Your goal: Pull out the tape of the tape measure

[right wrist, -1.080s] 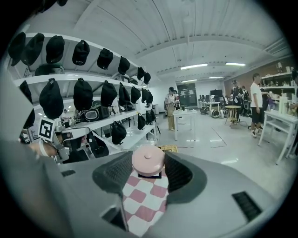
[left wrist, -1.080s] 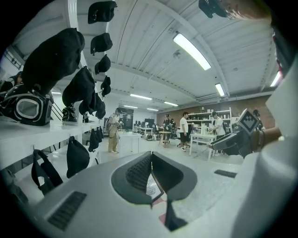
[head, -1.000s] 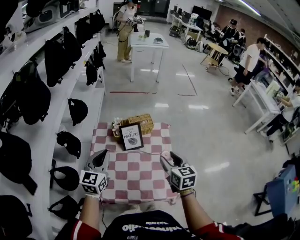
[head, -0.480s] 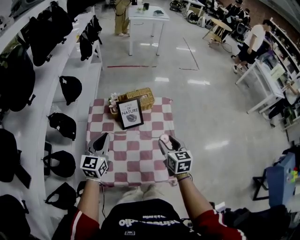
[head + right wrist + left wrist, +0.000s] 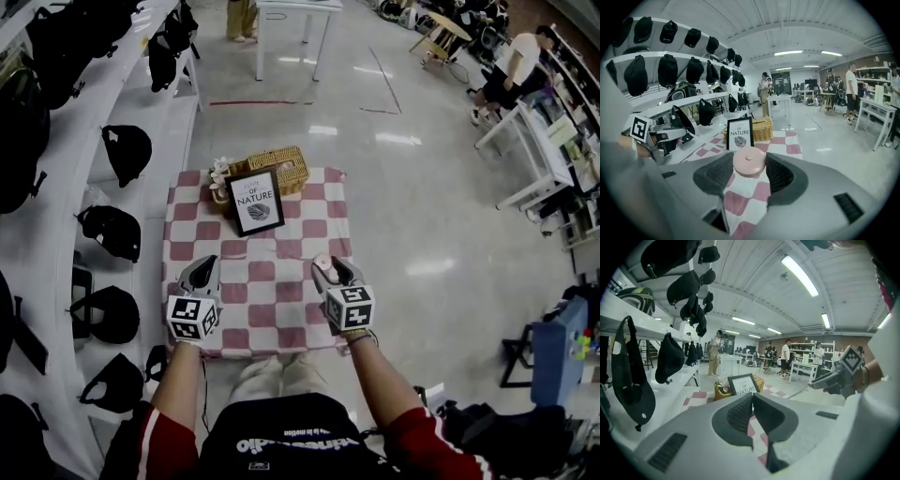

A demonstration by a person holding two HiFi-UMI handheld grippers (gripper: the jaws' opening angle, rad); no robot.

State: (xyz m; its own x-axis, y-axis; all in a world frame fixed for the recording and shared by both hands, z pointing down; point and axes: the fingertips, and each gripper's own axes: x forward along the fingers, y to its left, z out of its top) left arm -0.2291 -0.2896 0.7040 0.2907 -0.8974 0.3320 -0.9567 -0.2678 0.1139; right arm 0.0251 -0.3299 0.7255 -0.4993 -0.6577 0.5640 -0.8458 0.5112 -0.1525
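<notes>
Tape measure (image 5: pixel 749 161): round, pale pink case, smooth disc face with a small central dimple. It is clamped between the pads of the right gripper (image 5: pixel 330 273), over the near part of the pink-and-white checked tablecloth (image 5: pixel 281 314). Left gripper (image 5: pixel 753 403): jaws together, nothing between them. A framed "OF NATURE" sign (image 5: pixel 255 202) and a wicker basket (image 5: pixel 277 161) stand at the cloth's far end.

Bright strip lights (image 5: pixel 799 269), fisheye edges, perhaps soft

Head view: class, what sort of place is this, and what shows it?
Probably a workshop or lab hall with a mock shop corner: white shelves of black caps, a checked table bearing a framed sign, and work tables with people beyond.
</notes>
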